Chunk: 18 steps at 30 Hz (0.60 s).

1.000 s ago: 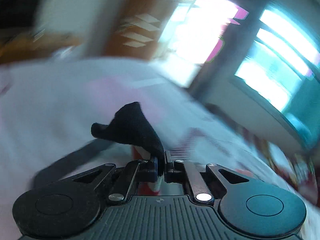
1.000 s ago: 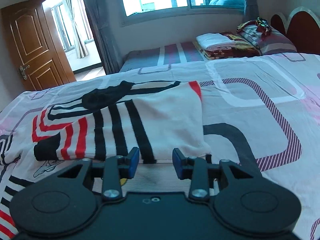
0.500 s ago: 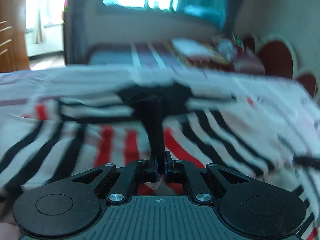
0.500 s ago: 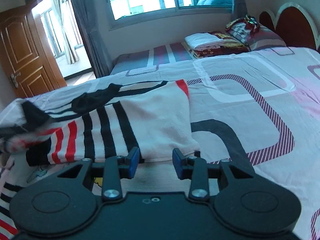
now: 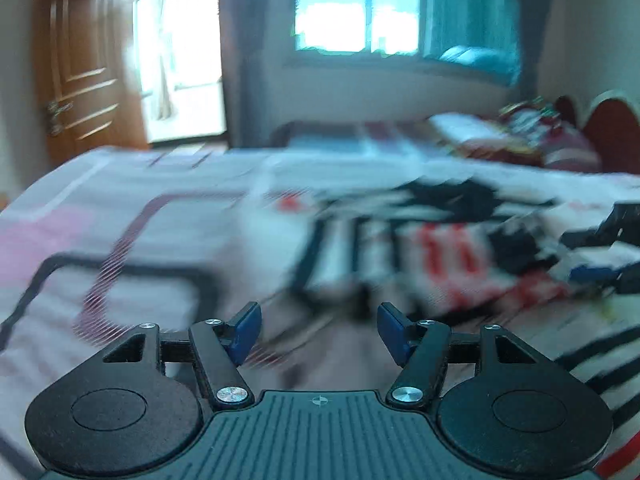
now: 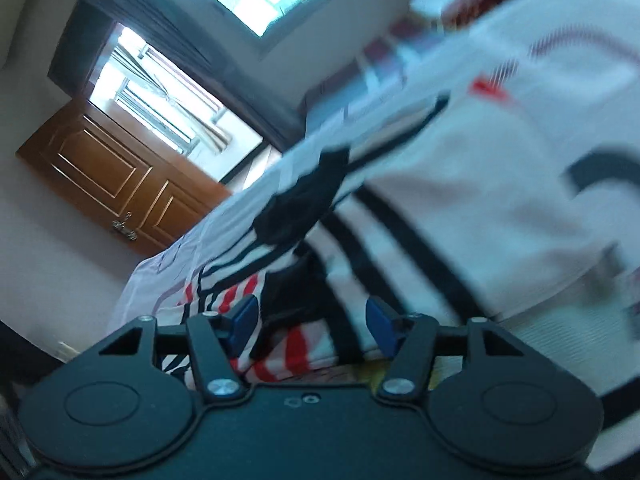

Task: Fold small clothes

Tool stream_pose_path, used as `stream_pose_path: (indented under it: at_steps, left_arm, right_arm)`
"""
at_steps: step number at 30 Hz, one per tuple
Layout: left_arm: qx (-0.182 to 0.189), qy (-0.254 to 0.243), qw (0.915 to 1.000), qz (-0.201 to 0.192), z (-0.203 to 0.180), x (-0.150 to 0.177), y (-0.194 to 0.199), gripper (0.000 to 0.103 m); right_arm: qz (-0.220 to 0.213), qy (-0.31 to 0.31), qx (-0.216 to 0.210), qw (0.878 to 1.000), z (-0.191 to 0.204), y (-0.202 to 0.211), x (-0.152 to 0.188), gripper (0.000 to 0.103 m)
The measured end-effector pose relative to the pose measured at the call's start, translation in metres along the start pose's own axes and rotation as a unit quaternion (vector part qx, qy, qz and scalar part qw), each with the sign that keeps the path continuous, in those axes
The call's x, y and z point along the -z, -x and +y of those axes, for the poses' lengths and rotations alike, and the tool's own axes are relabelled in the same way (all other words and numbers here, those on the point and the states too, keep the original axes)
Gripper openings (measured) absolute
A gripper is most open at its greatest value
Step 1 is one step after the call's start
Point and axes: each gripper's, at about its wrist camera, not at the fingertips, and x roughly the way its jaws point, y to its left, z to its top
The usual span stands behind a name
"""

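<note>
Left wrist: both the left gripper (image 5: pixel 319 330) and right gripper (image 6: pixel 311 326) are opening, empty, no writing legible.

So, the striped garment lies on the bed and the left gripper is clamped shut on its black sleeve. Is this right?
Not quite. The striped garment does lie on the bed, but the left gripper is not shut on it: the left wrist view shows its jaws apart and opening, with nothing pinched between the blue pads.
</note>
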Motion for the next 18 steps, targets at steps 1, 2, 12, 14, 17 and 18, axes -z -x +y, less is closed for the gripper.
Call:
stream_pose_path:
  at_steps: [1, 2, 12, 14, 17, 18]
  left_arm:
    - [-0.001, 0.002, 0.9999, 0.013, 0.009, 0.003, -0.005, 0.064]
    - [-0.002, 0.000, 0.9998, 0.020, 0.015, 0.006, -0.010, 0.064]
    - [0.009, -0.013, 0.9993, 0.034, 0.004, 0.005, -0.056, 0.064]
    - [0.005, -0.014, 0.9993, 0.034, 0.003, 0.005, -0.061, 0.064]
    - [0.005, -0.010, 0.9993, 0.036, 0.006, 0.007, -0.065, 0.063]
    - [0.005, -0.010, 0.9994, 0.033, 0.005, 0.006, -0.064, 0.063]
  right_arm:
    - [0.006, -0.008, 0.002, 1.000, -0.001, -0.010, 0.001, 0.059]
    - [0.008, -0.014, 0.004, 1.000, -0.002, -0.017, 0.002, 0.059]
    - [-0.024, 0.133, 0.058, 0.989, 0.046, -0.013, -0.003, 0.007]
    - [-0.065, 0.147, 0.066, 0.985, 0.047, 0.012, -0.011, 0.007]
    - [-0.079, 0.166, 0.095, 0.978, 0.033, 0.032, -0.020, 0.007]
    - [-0.069, 0.161, 0.104, 0.979, 0.025, 0.030, -0.022, 0.007]
